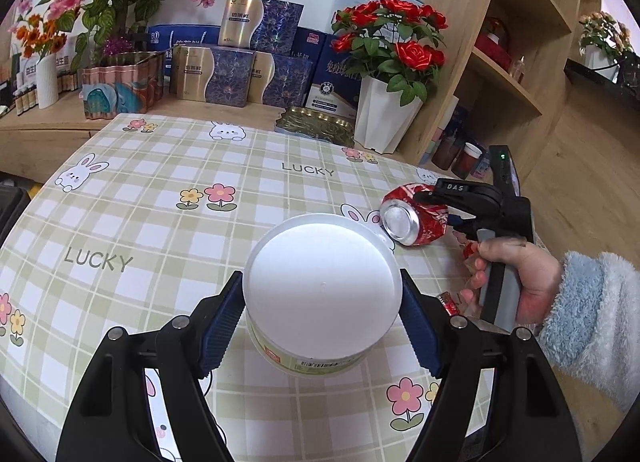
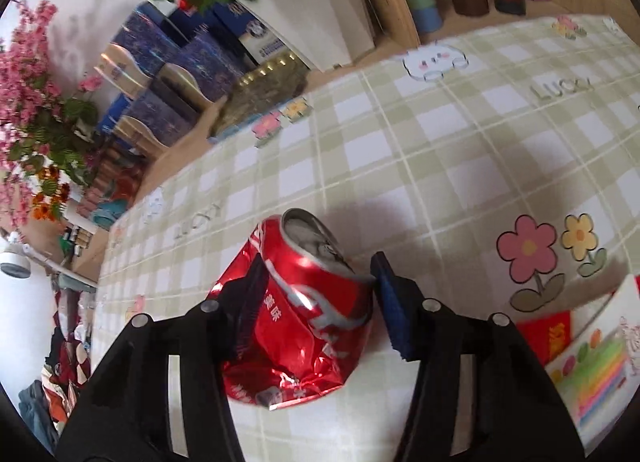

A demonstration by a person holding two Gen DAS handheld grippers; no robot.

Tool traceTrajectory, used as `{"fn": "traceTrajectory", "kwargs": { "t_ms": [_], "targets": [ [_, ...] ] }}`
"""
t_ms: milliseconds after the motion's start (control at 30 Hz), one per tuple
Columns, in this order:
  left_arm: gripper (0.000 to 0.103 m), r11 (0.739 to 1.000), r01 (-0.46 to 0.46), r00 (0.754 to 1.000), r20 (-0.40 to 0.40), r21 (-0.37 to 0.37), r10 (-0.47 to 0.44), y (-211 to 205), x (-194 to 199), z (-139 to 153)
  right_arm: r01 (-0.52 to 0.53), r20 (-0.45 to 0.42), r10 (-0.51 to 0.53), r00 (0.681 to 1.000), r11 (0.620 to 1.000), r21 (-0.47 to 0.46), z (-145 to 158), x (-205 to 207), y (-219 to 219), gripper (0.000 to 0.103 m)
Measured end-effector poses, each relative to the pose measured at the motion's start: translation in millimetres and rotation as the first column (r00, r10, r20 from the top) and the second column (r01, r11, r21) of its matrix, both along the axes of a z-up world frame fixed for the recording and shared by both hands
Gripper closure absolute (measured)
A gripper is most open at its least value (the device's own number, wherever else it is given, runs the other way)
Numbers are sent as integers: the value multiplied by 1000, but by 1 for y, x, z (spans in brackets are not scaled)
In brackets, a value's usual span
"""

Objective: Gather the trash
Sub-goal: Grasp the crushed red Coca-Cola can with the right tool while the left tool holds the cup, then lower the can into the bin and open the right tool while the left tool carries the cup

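The white tub is clamped between the pads of the left gripper and is held above the table, probably so that it can be carried away as trash. To the right, the crushed red can lies on the table, between the jaws of the right gripper. The pads are set against its sides, so a grip is judged likely. Behind, a flowerpot and boxes are seen, well apart. Nothing is seen in the way.
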State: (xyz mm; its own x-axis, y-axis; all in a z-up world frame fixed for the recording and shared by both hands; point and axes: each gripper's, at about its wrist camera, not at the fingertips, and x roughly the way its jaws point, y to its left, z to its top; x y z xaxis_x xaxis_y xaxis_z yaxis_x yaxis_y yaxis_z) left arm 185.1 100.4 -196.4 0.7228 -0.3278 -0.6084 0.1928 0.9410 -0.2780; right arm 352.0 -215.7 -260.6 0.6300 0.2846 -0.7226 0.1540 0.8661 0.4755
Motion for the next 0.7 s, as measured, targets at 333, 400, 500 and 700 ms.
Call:
{"fn": "traceTrajectory", "kwargs": {
  "t_ms": [333, 400, 500, 700],
  "targets": [
    [31, 1000, 15, 1000, 28, -4, -15, -7, -24, 20, -49, 151, 62, 987, 995, -89, 61, -47, -1, 50],
    [31, 1000, 22, 999, 33, 0, -22, -9, -31, 25, -58, 172, 74, 982, 993, -100, 70, -60, -2, 50],
    [31, 999, 35, 998, 44, 9, -35, -14, -43, 32, -69, 203, 90, 975, 992, -108, 83, -83, -4, 50],
    [31, 998, 63, 997, 53, 12, -63, -24, -70, 43, -86, 256, 118, 959, 988, -131, 104, -145, -13, 50]
  ]
}}
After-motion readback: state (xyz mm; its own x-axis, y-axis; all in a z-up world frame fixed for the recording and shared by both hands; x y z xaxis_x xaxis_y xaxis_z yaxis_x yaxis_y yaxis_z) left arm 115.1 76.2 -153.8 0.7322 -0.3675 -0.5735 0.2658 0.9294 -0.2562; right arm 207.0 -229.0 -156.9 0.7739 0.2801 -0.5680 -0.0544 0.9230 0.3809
